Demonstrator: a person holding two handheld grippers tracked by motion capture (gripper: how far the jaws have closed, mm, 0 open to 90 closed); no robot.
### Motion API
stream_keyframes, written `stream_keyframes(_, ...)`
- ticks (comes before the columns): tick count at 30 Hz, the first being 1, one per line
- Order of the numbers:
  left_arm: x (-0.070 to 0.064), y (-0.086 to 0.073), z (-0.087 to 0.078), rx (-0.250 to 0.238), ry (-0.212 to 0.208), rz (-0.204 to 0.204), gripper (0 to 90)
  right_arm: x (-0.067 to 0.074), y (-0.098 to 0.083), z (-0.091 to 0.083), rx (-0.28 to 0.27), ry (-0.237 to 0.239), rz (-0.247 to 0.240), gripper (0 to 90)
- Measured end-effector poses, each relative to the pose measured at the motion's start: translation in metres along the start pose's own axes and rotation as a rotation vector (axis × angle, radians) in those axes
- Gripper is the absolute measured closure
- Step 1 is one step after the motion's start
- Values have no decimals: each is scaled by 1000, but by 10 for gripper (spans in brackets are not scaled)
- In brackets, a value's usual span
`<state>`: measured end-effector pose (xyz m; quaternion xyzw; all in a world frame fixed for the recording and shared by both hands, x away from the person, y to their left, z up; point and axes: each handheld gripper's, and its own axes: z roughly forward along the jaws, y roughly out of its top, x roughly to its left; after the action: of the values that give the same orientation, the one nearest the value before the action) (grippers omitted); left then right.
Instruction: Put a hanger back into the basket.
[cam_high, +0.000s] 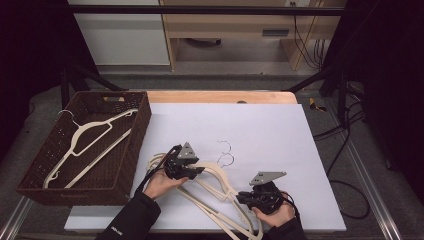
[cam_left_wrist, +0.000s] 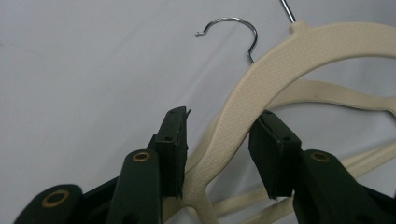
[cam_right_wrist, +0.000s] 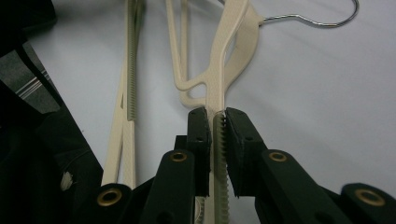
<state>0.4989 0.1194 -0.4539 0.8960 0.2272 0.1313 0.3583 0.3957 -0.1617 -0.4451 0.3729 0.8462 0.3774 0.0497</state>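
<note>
Right gripper (cam_right_wrist: 215, 116) jaws clamp top hanger (cam_left_wrist: 261, 93) arm; left gripper (cam_left_wrist: 219, 135) jaws half-wide astride shoulder, close squarely before lifting

Two cream plastic hangers with chrome wire hooks (cam_high: 220, 187), stacked and overlapping on white worktop, hooks pointing away from person, side by side, just apart. Shoulders textured, lower bars notched. Top hanger's (cam_left_wrist: 261, 88) curved shoulder passes between left gripper's (cam_left_wrist: 219, 154) jaws; one edge at left pad, other pad just clear. Its toothed arm, turned on edge, is pinched in right gripper (cam_right_wrist: 216, 154).
</note>
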Motion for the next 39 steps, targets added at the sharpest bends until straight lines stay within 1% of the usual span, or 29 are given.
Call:
stream_keyframes(1, -1, 1, 0, 9, 4, 15, 595, -1, 0, 0, 4, 0, -9, 807)
stream_keyframes(2, -1, 2, 0, 18, 9, 35, 604, 0, 0, 0, 1, 0, -5, 807)
stream_keyframes(4, -2, 3, -1, 22, 5, 47, 619, 0, 0, 0, -1, 7, -2, 807)
stream_keyframes(5, -3, 3, -2, 25, 5, 54, 628, -2, -1, -1, 2, 4, -18, 806)
stream_keyframes(6, -3, 3, -3, 36, 6, 69, 636, -2, -1, -1, 2, 7, -17, 806)
stream_keyframes(7, -5, 3, -3, 38, 5, 71, 645, -2, -1, -1, 4, 8, -16, 804)
stream_keyframes(10, -8, 3, -8, 61, 18, 113, 672, -2, -1, 0, -2, 16, -18, 797)
stream_keyframes(11, -11, 3, -9, 62, 20, 124, 683, -3, -1, 0, -5, 7, -20, 790)
stream_keyframes(12, -12, 2, -12, 73, 25, 142, 695, -3, -1, 0, -5, 4, -18, 776)
stream_keyframes(13, -15, 2, -14, 73, 30, 149, 705, -2, -1, -1, -13, 2, -4, 765)
stream_keyframes(14, -17, 2, -16, 76, 31, 157, 715, -4, -1, -1, -14, 7, -16, 750)
stream_keyframes(16, -23, 1, -21, 91, 43, 177, 736, -4, -1, -2, -26, 8, -10, 717)
stream_keyframes(17, -24, 1, -23, 92, 48, 180, 742, -4, -1, -3, -33, 7, -8, 705)
stream_keyframes(19, -29, -1, -29, 88, 61, 177, 746, -6, -1, -4, -43, 16, -9, 679)
stream_keyframes(20, -31, -1, -31, 83, 64, 181, 747, -6, 0, -4, -57, 31, -5, 656)
stream_keyframes(22, -34, -3, -36, 80, 75, 183, 750, -5, 0, -4, -74, 46, 1, 616)
stream_keyframes(24, -37, -5, -41, 73, 83, 188, 750, -5, 2, -4, -96, 42, -7, 543)
stream_keyframes(26, -39, -6, -45, 69, 95, 188, 751, -5, 4, -5, -119, 40, -8, 503)
stream_keyframes(27, -40, -7, -46, 68, 97, 187, 752, -5, 6, -5, -143, 45, -13, 462)
stream_keyframes(29, -42, -9, -47, 56, 99, 163, 752, -5, 12, -5, -169, 56, -11, 418)
stream_keyframes(31, -43, -11, -48, 62, 103, 161, 752, -5, 21, -2, -198, 75, -17, 378)
stream_keyframes(32, -44, -12, -47, 58, 100, 147, 752, -6, 24, -1, -206, 81, -17, 377)
stream_keyframes(34, -43, -13, -48, 68, 100, 151, 753, -5, 35, 4, -210, 103, -16, 377)
stream_keyframes(35, -43, -13, -48, 68, 96, 141, 753, -5, 39, 7, -204, 109, -19, 384)
stream_keyframes(39, -43, -14, -49, 59, 96, 128, 753, -4, 50, 23, -165, 127, -15, 435)
